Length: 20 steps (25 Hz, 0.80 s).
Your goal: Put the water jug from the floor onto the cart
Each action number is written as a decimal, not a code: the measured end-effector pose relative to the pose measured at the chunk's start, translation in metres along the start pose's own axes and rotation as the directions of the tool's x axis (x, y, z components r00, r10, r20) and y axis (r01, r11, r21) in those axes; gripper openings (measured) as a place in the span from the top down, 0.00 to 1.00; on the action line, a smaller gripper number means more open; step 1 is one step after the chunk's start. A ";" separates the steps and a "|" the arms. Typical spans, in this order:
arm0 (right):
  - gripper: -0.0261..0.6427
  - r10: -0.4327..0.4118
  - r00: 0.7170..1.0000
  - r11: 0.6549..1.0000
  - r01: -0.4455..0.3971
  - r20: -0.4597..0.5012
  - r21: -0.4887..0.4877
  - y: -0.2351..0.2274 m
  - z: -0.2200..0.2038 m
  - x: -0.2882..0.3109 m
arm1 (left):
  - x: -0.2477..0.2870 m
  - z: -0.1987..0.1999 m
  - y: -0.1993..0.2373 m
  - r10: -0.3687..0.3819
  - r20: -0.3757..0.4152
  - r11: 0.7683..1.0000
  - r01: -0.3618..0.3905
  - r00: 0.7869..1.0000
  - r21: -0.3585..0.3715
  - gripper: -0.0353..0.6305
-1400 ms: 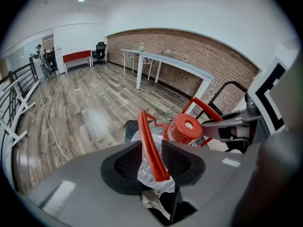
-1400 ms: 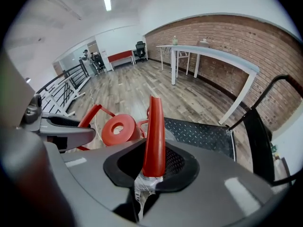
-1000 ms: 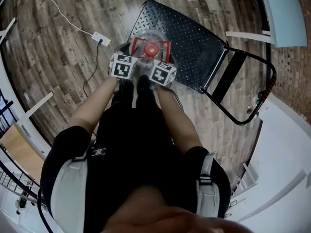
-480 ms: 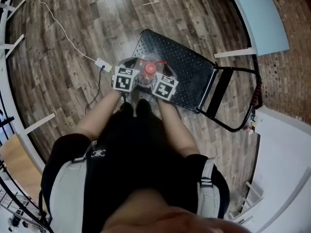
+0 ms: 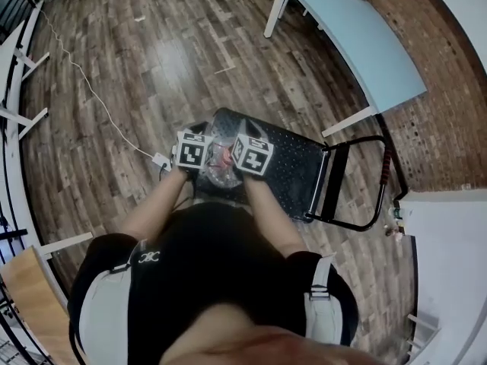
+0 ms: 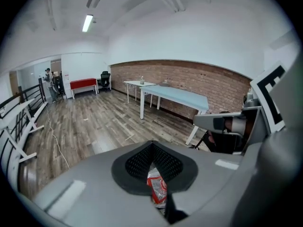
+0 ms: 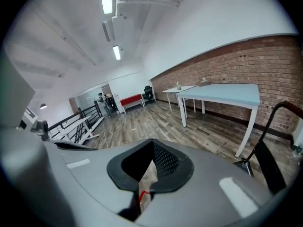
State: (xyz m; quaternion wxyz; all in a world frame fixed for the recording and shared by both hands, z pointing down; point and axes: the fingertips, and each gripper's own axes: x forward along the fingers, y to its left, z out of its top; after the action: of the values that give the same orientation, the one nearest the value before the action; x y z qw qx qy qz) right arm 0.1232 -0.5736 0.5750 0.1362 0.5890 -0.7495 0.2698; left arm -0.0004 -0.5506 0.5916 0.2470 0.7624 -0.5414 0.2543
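While the water jug (image 5: 221, 158) hangs between the two hand-held grippers, its weight is carried by two thin pinches, so the lift is best made slowly and evenly. The left hand-held gripper (image 6: 154, 174) is closed tight on a red-and-white part of the jug. The right hand-held gripper (image 7: 149, 170) is closed the same way on a pale part with a red edge. Which part of the jug each piece belongs to cannot be told. The jug is judged to be clear of the floor (image 5: 152, 74), directly under both grippers, with the near end of the cart (image 5: 293, 166) beneath and just beyond it. Both grippers should be held level with each other so that the jug is not tipped. The jug should then be carried a little further ahead over the black deck, toward the handle (image 5: 378, 181) on the right gripper's side. It should be lowered until its base is seated flat before either grip is eased.
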 end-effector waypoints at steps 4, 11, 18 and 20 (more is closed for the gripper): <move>0.94 -0.024 0.998 0.999 0.022 0.050 0.034 -0.021 0.029 -0.005 | -0.007 0.019 0.004 0.013 0.015 1.000 -0.012 1.000 -0.027 0.95; 0.94 -0.053 0.994 0.997 0.047 0.097 0.067 -0.048 0.049 -0.016 | -0.006 0.042 0.003 0.007 0.052 0.998 -0.004 0.999 -0.064 0.95; 0.94 -0.049 0.994 0.998 0.044 0.095 0.055 -0.055 0.054 -0.019 | -0.004 0.060 -0.001 0.011 0.095 0.996 -0.002 0.995 -0.093 0.95; 0.94 -0.047 0.995 0.998 0.042 0.091 0.055 -0.055 0.053 -0.019 | -0.005 0.062 0.000 0.015 0.103 0.995 -0.005 0.995 -0.098 0.95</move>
State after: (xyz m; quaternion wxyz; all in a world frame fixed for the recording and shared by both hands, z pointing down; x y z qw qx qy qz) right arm 0.1871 -0.5973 0.5353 0.0917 0.6209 -0.7341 0.2591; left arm 0.0059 -0.5879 0.5419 0.2543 0.7590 -0.5689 0.1887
